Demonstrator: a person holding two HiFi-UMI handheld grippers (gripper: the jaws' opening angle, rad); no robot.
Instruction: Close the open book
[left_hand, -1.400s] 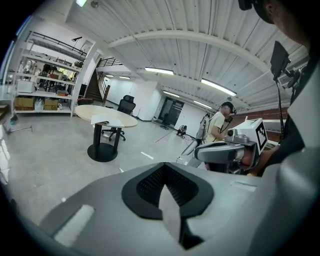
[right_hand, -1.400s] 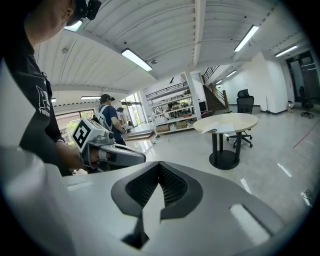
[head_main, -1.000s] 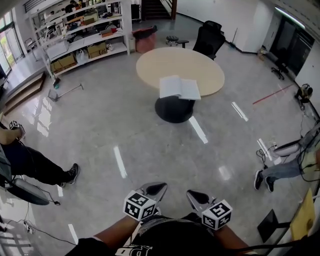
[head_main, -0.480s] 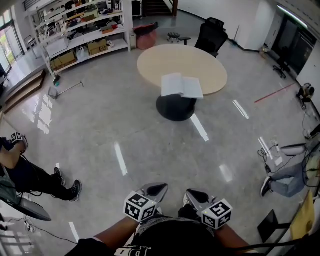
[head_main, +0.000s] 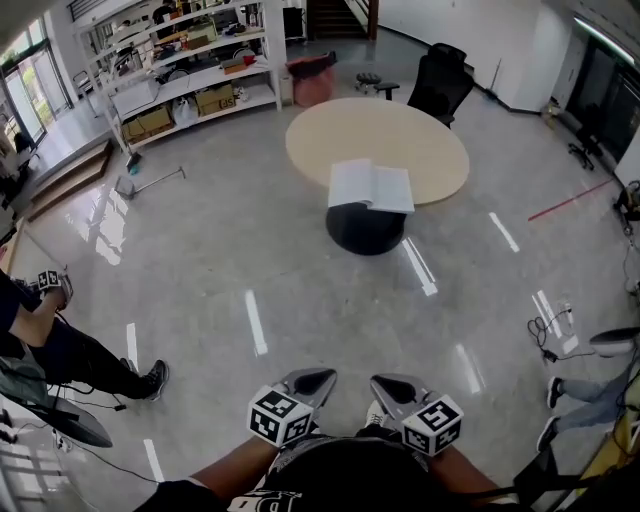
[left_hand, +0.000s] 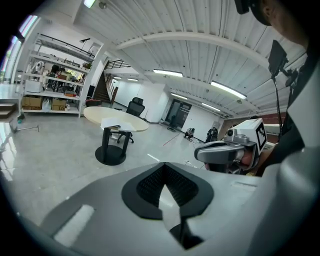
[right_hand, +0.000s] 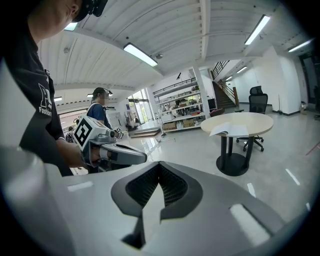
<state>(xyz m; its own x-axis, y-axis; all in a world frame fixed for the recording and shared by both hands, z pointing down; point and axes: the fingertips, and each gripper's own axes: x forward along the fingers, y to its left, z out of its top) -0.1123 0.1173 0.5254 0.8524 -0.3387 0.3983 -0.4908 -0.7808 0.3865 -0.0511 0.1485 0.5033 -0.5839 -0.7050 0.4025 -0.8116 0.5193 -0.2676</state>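
Approach step, as we judge it: we hold the left gripper (head_main: 312, 381) and right gripper (head_main: 388, 387) closed on nothing, well apart from the open book (head_main: 371, 186) on the round table (head_main: 400, 125), so next we must close that gap.

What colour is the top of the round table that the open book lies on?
The tabletop is light beige; the head view shows it best.

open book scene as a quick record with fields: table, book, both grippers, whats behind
table: round table, tan top
book: open book lying flat at its near edge
left: left gripper shut, empty, far from the table
right: right gripper shut, empty, alongside
behind: black office chair, shelving unit
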